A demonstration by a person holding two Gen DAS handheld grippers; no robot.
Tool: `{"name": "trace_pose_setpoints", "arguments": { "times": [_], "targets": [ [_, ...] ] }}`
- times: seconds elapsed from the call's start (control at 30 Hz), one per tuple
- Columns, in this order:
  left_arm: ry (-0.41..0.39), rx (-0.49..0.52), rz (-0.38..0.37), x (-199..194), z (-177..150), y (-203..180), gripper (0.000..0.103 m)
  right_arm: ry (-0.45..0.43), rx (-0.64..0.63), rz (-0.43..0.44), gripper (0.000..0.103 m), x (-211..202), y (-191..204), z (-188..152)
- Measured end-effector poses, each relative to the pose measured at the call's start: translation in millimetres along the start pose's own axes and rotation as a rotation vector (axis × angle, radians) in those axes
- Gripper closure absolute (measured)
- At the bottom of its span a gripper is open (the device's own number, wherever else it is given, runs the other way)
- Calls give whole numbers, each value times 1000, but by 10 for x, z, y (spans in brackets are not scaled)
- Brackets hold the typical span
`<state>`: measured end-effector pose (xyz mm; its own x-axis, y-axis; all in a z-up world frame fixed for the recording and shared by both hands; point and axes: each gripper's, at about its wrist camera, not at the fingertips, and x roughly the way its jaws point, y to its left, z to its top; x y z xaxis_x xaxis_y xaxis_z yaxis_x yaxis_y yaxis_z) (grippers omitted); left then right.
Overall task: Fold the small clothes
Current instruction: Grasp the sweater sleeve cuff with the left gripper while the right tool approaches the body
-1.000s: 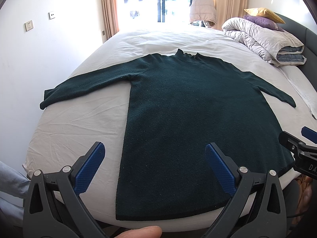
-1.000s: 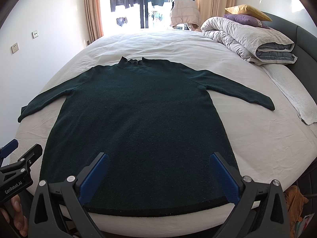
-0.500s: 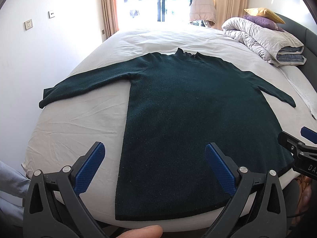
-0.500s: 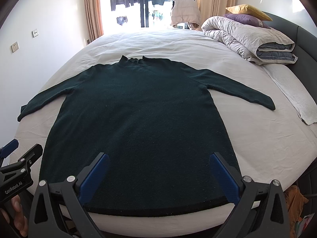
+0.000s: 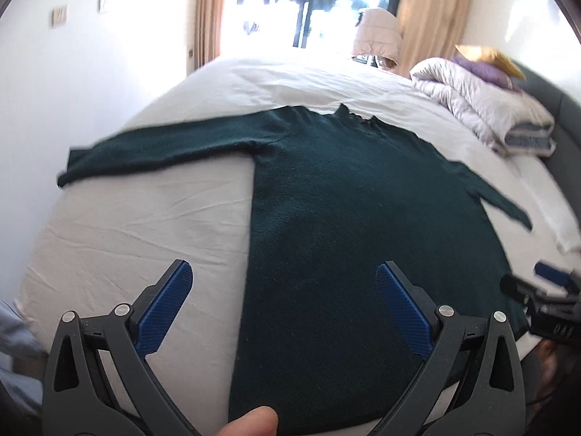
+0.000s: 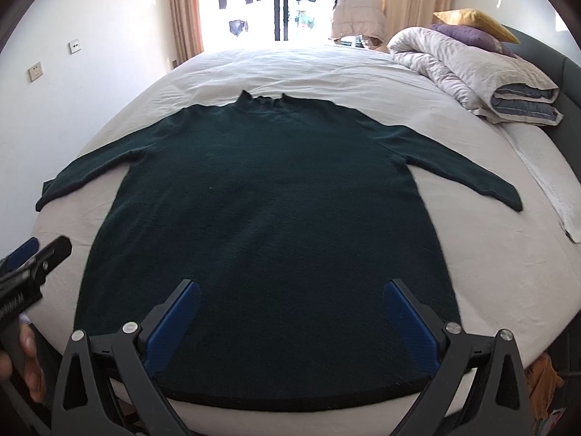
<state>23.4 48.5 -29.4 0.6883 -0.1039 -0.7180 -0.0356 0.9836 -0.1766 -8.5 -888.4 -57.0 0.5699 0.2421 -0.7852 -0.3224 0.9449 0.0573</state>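
Observation:
A dark green long-sleeved sweater (image 5: 345, 218) (image 6: 268, 210) lies flat on the white bed, collar away from me, both sleeves spread out to the sides. My left gripper (image 5: 283, 272) hovers open above the sweater's left side edge near the hem, holding nothing. In the right wrist view my right gripper (image 6: 290, 290) is open too, over the middle of the hem. Each gripper shows at the edge of the other's view: the right gripper (image 5: 544, 298) and the left gripper (image 6: 32, 265).
The white bed sheet (image 6: 490, 254) has a rolled duvet (image 6: 472, 69) and pillows (image 6: 472, 25) at the far right, and a white towel (image 6: 552, 189) along the right side. A wall (image 5: 72, 91) runs close on the left. A window with curtains lies beyond.
The left gripper has moved forward and tilted, with motion blur in its view. The right gripper has edged forward slightly over the hem. The sweater has not moved.

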Motion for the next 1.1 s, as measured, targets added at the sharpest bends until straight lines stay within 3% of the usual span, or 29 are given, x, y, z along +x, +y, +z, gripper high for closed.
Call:
{"name": "trace_pose_setpoints", "arguments": {
  "times": [0.07,0.13,0.23,0.3,0.37,0.5,0.6,0.67,0.7,0.93,1.1],
  "targets": [
    [13,-90,-69,137,106,293,0,-11,-10,37,0,40,88,71],
    [-17,-140,-81,199,183,511,0,-18,-33,68,0,101,217,163],
    [-134,-226,-80,239,361,968,0,-17,-72,113,0,217,428,324],
    [-127,-291,-107,322,475,1284,0,-18,-87,136,4,291,554,418],
    [-95,-376,-148,439,553,1629,0,-15,-97,163,13,383,687,509],
    [-116,-686,-197,650,542,2515,0,15,-128,202,28,630,939,683],
    [-151,-866,-262,803,480,2994,1,23,-158,221,49,805,1105,784],
    [-181,-905,-277,831,525,3125,1,35,-167,236,66,914,1187,843],
    [-188,-909,-273,848,560,3159,1,42,-166,239,67,961,1212,866],
    [-231,-1033,-319,968,714,3572,1,67,-184,285,69,1134,1447,899],
    [-184,-1116,-374,1123,813,3881,1,79,-169,296,69,1178,1472,877]
  ]
}}
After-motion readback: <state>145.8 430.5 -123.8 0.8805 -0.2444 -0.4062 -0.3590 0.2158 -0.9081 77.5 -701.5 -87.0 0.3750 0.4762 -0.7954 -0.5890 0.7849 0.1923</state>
